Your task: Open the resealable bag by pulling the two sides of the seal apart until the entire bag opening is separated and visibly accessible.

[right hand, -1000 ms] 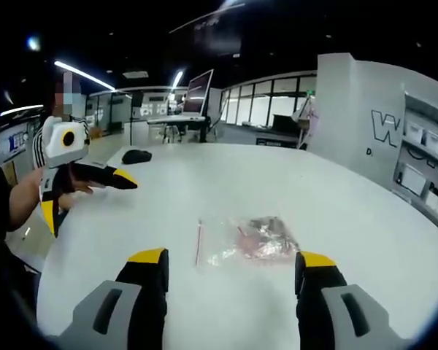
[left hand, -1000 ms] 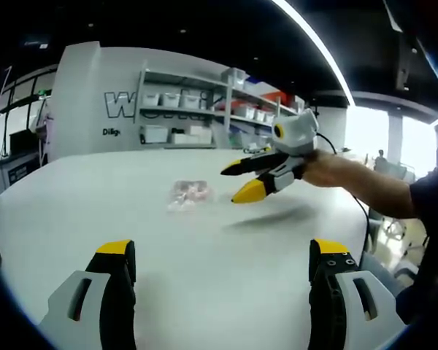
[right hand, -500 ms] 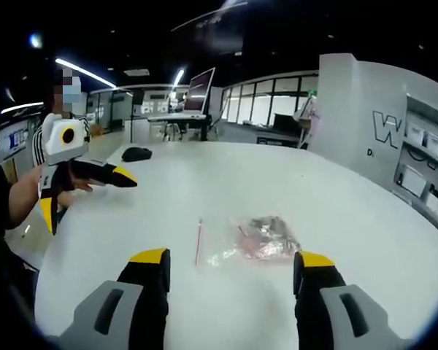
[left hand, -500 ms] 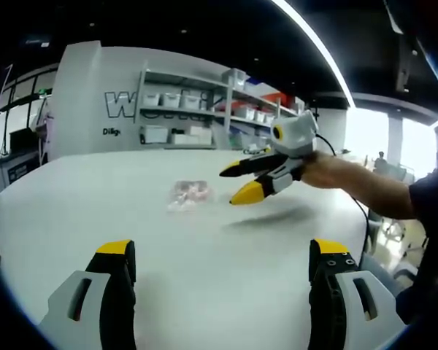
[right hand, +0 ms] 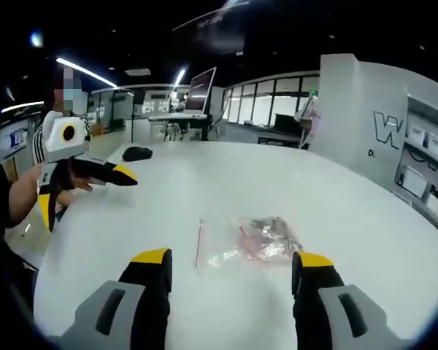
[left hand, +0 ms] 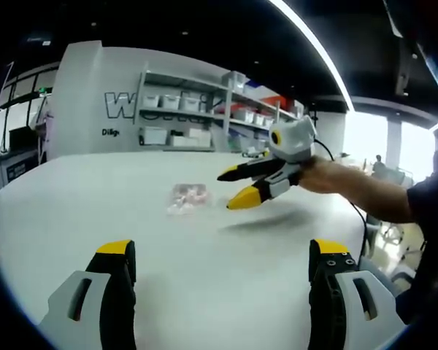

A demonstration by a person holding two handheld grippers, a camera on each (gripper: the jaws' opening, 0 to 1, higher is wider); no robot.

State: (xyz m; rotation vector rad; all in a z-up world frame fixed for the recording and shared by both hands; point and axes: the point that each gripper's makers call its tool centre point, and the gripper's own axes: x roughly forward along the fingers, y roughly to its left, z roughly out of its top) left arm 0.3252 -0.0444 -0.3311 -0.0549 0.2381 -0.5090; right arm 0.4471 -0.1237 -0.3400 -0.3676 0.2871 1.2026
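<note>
White table (right hand: 365, 211), dark computer mouse (right hand: 136, 154), wall shelves with bins (left hand: 193, 117), monitor (right hand: 200, 92)

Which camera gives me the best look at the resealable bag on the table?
The right gripper view: the resealable bag lies close ahead, showing its red seal line and pinkish contents. In the left gripper view the bag is small and far off, beside the right gripper.

Both grippers are built the same: the left gripper (left hand: 223, 251) and the right gripper (right hand: 231, 259) are made of grey slotted jaws capped with yellow-and-black tips. A dark short sleeve (left hand: 429, 200) is worn.
</note>
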